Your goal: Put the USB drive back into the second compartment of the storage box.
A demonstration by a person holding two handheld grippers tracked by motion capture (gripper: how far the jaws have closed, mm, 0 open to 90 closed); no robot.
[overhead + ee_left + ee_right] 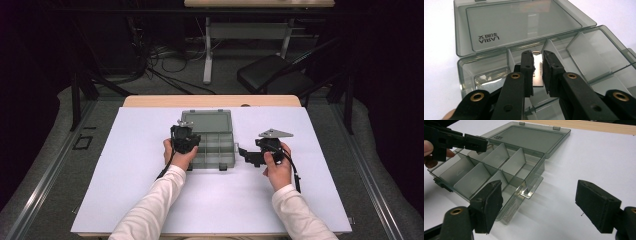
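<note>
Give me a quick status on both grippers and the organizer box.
Left gripper shut on a small metal plate over the open compartment box. Right gripper open, empty, beside the box. Nothing in the way.

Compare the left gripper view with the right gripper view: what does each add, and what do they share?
Left gripper view: the left gripper, jaws closed on a small metal plate held over a compartment, and the printed lettering on the open lid.

Right gripper view: the right gripper, jaws wide apart with nothing between them, the box's front latch tab, and the table's wooden edge.

Both: the grey divided organiser box with its lid laid open, on the white sheet.
</note>
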